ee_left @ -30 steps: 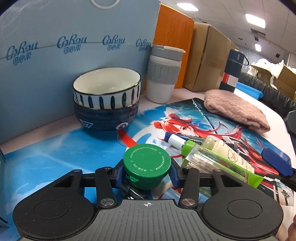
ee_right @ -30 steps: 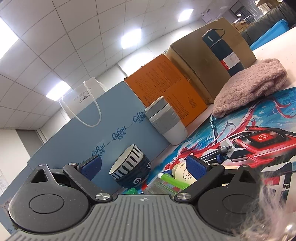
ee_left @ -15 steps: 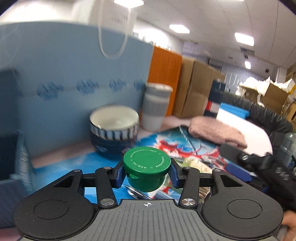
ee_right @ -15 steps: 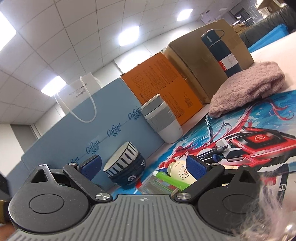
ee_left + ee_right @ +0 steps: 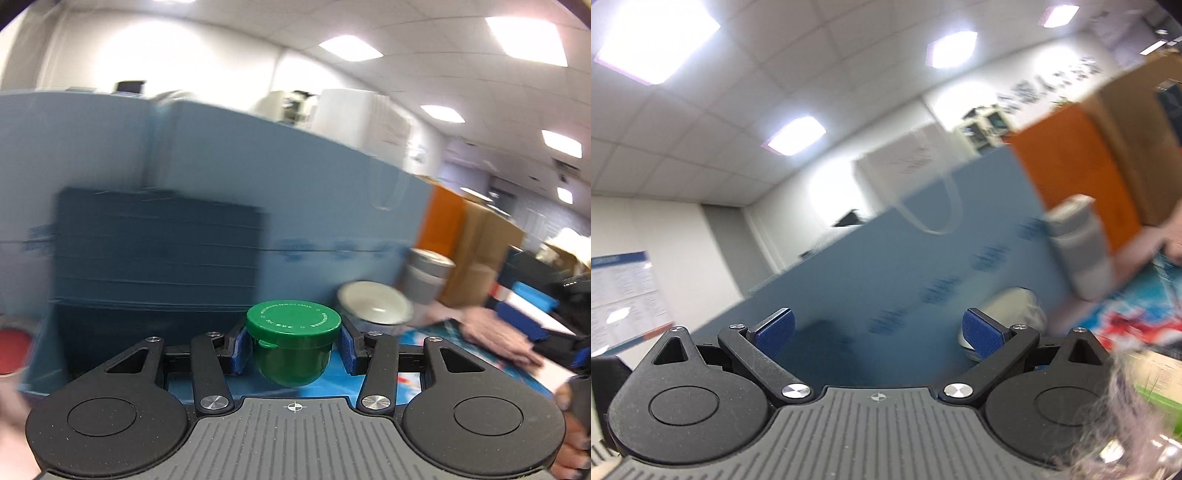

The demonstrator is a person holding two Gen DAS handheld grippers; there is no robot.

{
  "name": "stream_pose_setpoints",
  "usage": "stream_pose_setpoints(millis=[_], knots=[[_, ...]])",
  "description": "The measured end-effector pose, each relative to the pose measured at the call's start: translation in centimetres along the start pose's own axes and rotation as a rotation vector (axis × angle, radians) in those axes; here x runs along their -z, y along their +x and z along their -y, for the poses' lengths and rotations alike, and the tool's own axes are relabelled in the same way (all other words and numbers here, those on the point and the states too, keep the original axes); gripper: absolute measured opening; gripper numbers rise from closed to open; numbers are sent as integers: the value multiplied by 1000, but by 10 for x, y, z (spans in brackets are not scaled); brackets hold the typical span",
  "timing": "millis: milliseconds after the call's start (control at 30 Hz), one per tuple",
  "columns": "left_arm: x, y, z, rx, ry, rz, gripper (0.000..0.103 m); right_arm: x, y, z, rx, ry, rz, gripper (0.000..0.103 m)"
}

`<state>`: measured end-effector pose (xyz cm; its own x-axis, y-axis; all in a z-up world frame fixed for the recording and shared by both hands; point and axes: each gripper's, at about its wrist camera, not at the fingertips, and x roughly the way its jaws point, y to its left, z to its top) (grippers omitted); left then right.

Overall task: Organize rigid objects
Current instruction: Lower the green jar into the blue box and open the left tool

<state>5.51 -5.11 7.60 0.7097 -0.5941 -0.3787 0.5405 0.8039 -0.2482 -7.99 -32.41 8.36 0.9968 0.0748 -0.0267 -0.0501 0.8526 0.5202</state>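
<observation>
Left wrist: fingers (image 5: 293, 347) clamped on green jar (image 5: 293, 343), background blurred; right fingers (image 5: 879, 332) wide, empty.

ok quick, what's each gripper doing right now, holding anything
Left gripper: closed on the green jar, lid up, both blue pads against its sides.
Right gripper: open, nothing between its pads.

We see a small round green plastic jar (image 5: 293, 347) with its flat screw lid on, upright, clamped at its sides between blue pads, off the table
</observation>
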Motion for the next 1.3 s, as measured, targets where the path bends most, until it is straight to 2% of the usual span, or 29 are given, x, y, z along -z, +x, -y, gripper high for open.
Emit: stream_pose_setpoints(millis=[167, 233, 433, 633, 767, 967, 1167, 1200, 1300], knots=[[-8, 13, -40, -117, -83, -109, 46, -8, 39, -24, -109, 28, -80, 98], [-6, 23, -47, -143, -96, -146, 45, -7, 57, -27, -113, 59, -116, 98], [-11, 68, -43, -239, -41, -237, 45, 13, 83, -24, -149, 142, -216, 98], [-4, 112, -45, -360, -40, -377, 45, 5, 77, -11, -105, 108, -174, 98], [0, 124, -47, -424, -38, -427, 45, -2, 74, -6, -115, 103, -156, 98], [8, 137, -44, -460, -34, -484, 45, 3, 83, -5, -122, 104, -216, 98], [9, 141, -49, -454, -34, -527, 49, 8, 89, -2, -97, 104, -244, 98], [9, 141, -48, -453, -35, -530, 51, 8, 89, -1, -98, 107, -244, 98], [6, 136, -48, -448, -62, -507, 69, 8, 89, 0, -98, 110, -247, 98]])
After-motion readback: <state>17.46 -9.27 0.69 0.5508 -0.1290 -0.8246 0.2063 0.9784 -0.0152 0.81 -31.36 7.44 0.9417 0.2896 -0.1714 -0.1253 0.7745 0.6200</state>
